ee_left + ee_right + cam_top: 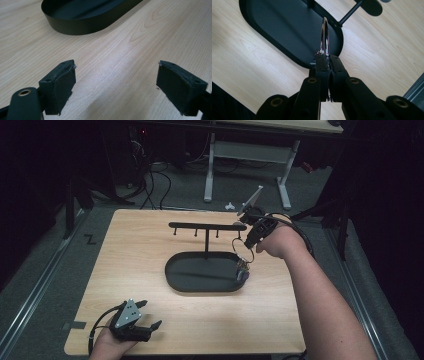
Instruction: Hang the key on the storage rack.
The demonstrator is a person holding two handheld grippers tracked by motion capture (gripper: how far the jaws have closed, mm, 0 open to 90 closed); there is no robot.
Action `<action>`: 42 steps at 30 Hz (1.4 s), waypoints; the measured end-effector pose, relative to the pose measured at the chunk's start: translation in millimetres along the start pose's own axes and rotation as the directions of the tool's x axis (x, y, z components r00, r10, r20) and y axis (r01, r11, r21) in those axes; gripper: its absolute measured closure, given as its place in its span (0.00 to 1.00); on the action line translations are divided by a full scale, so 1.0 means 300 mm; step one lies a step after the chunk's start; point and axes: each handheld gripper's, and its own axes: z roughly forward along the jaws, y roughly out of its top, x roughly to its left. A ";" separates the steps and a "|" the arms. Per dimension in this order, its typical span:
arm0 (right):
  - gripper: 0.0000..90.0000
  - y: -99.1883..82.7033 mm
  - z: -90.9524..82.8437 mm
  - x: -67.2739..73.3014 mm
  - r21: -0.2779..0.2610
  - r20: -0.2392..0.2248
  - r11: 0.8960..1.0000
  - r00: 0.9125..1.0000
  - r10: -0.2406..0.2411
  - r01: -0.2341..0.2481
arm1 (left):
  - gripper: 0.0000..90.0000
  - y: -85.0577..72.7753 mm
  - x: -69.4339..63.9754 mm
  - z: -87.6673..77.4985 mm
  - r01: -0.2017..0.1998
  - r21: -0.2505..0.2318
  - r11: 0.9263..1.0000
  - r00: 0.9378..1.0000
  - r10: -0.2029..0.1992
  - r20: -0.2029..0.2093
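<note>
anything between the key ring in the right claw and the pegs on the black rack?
Nothing visible. The right claw holds the key ring in open air just off the right end of the rack's bar, above the tray's rim. Nothing hangs on the pegs.

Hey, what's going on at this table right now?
A person works at a wooden table with a gripper in each hand. The right gripper is shut on a metal ring and holds it above the right end of a black oval tray, near the end of the tray's T-shaped hook bar. The left gripper rests open on the table's near left corner, holding nothing.
</note>
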 end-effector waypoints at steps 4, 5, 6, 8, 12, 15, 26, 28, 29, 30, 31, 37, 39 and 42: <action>0.98 0.019 0.016 -0.012 -0.005 -0.006 1.000 1.000 -0.002 0.002 | 0.18 0.000 -0.002 0.000 -0.003 0.003 1.000 1.000 0.003 0.002; 0.97 0.024 0.021 -0.015 -0.005 -0.009 1.000 1.000 0.004 -0.004 | 0.18 0.000 -0.002 0.001 -0.004 0.004 1.000 1.000 0.004 0.002; 0.98 0.026 0.024 -0.020 -0.008 -0.010 1.000 1.000 -0.002 0.002 | 0.18 0.000 -0.002 0.001 -0.004 0.007 1.000 1.000 0.004 0.004; 0.97 0.032 0.030 -0.030 -0.010 -0.016 1.000 1.000 0.000 -0.001 | 0.18 -0.001 -0.002 0.003 -0.006 0.010 1.000 1.000 0.006 0.004; 0.98 0.041 0.037 -0.047 -0.010 -0.021 1.000 1.000 0.012 -0.013 | 0.18 -0.002 -0.001 0.003 -0.005 0.012 1.000 1.000 0.005 0.006; 0.98 0.045 0.042 -0.062 -0.010 -0.025 1.000 1.000 0.014 -0.014 | 0.18 -0.002 0.000 0.002 -0.005 0.012 1.000 1.000 0.005 0.005; 0.97 0.055 0.062 -0.093 -0.006 -0.037 0.999 0.999 0.036 -0.036 | 0.18 -0.003 0.001 0.002 -0.007 0.016 1.000 1.000 0.007 0.007; 0.97 0.059 0.067 -0.096 -0.010 -0.040 0.999 0.999 0.031 -0.031 | 0.18 -0.003 0.001 0.003 -0.005 0.015 1.000 1.000 0.005 0.007; 0.97 0.061 0.069 -0.094 -0.007 -0.040 0.999 0.998 0.038 -0.038 | 0.18 -0.003 0.001 0.002 -0.006 0.016 1.000 1.000 0.006 0.008; 0.97 0.063 0.070 -0.093 -0.005 -0.041 0.999 0.998 0.044 -0.044 | 0.18 -0.003 0.001 0.002 -0.007 0.017 1.000 1.000 0.007 0.008; 0.97 0.066 0.073 -0.095 -0.009 -0.042 0.999 0.999 0.033 -0.034 | 0.18 -0.003 0.000 0.001 -0.008 0.016 1.000 1.000 0.007 0.009; 0.97 0.081 0.085 -0.093 -0.007 -0.047 0.999 0.998 0.038 -0.038 | 0.18 -0.005 -0.001 0.000 -0.004 0.010 1.000 1.000 0.004 0.008; 0.97 0.085 0.088 -0.098 -0.010 -0.044 0.999 0.999 0.029 -0.030 | 0.18 -0.004 -0.001 -0.001 -0.005 0.013 1.000 1.000 0.005 0.011; 0.97 0.089 0.091 -0.101 -0.017 -0.042 0.999 0.998 0.036 -0.036 | 0.18 -0.004 -0.001 0.000 -0.005 0.015 1.000 1.000 0.005 0.012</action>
